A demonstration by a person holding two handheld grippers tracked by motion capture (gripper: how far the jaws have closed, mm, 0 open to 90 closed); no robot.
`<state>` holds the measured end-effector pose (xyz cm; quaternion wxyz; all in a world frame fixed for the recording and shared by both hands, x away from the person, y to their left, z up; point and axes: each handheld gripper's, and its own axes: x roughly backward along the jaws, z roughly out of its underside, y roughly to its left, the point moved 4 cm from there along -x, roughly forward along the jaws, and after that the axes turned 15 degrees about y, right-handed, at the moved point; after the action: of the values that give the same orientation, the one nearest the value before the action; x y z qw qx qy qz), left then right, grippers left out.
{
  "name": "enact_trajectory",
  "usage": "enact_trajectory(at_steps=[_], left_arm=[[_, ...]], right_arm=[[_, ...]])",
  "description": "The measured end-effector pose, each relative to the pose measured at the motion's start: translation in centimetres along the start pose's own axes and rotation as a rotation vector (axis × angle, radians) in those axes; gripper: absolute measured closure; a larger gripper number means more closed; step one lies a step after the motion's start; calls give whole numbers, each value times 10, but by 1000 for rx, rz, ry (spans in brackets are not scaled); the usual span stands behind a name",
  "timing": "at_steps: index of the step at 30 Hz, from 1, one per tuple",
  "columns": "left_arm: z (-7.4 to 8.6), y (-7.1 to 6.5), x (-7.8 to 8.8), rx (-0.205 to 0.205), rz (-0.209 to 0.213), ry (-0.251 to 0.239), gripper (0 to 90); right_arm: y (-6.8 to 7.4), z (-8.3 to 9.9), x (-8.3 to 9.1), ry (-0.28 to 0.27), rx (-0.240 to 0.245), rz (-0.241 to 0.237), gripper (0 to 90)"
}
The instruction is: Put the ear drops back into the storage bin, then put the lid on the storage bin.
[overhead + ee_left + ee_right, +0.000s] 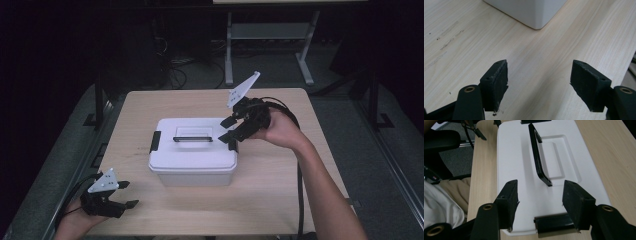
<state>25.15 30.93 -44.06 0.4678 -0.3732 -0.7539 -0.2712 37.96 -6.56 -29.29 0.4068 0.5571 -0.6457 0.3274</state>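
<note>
A white plastic box with a black handle (pixel 193 150) sits in the middle of the pale wooden table (pixel 280 200), with bare wood all around it. The right gripper (pixel 229 129) hangs open and empty at the box's right edge, over the black latch (pixel 554 223). The left gripper (pixel 127 194) rests open and empty near the table's front left corner, well apart from the box.

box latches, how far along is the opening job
Nothing looks done yet: the lid sits flat on the white box. In hand: the right gripper, open, hovers at the right latch. Left: the left latch; the left gripper waits open.
</note>
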Motion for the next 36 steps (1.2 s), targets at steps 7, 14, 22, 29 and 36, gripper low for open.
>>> enact_trajectory(at_steps=[7,14,22,29,36], left_arm=[[-1,0,-2,-5,-3,8,301],[-1,0,-2,-4,-1,7,301],[0,2,-3,-3,-4,11,301],[-1,0,-4,-7,3,13,302],[-2,0,-3,-6,-6,16,298]], right_arm=[[0,19,12,-10,-29,26,446],[-1,41,23,-26,-74,44,439],[-3,55,29,-20,-103,53,440],[-2,65,29,4,-118,61,438],[-1,73,28,10,-126,58,435]])
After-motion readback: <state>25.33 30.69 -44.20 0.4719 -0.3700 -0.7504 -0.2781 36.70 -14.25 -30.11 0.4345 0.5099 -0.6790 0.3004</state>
